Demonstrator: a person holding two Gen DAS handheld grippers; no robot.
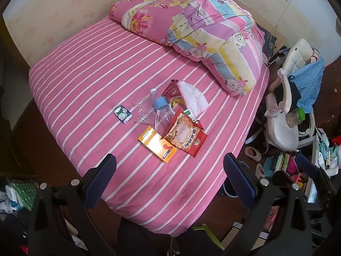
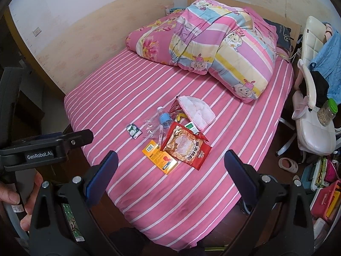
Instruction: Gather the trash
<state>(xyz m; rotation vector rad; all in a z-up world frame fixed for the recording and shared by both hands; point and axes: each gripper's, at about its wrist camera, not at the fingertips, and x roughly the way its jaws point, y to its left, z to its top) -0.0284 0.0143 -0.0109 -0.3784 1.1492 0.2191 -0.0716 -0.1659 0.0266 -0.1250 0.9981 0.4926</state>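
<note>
A heap of trash lies mid-bed on the pink striped sheet (image 1: pixel 89 81): a red snack bag (image 1: pixel 185 137), an orange box (image 1: pixel 157 144), a clear plastic bottle with a blue label (image 1: pixel 161 106), a clear wrapper (image 1: pixel 143 109), a small green-white packet (image 1: pixel 122 111), a red wrapper (image 1: pixel 171 88) and a white cloth (image 1: pixel 192 98). The same items show in the right wrist view: snack bag (image 2: pixel 185 144), orange box (image 2: pixel 160 155), bottle (image 2: pixel 164 117), packet (image 2: pixel 133 130). My left gripper (image 1: pixel 170 177) is open and empty above the bed's near edge. My right gripper (image 2: pixel 170 170) is open and empty, short of the heap.
Folded quilts (image 1: pixel 191 29) lie at the bed's head. A white chair (image 2: pixel 313 128) with clothes and a green-lidded jar (image 2: pixel 327 112) stands to the right. Slippers (image 1: pixel 252 153), books and boxes (image 2: pixel 326 194) crowd the floor on the right. The left gripper's body (image 2: pixel 42 149) shows at the left.
</note>
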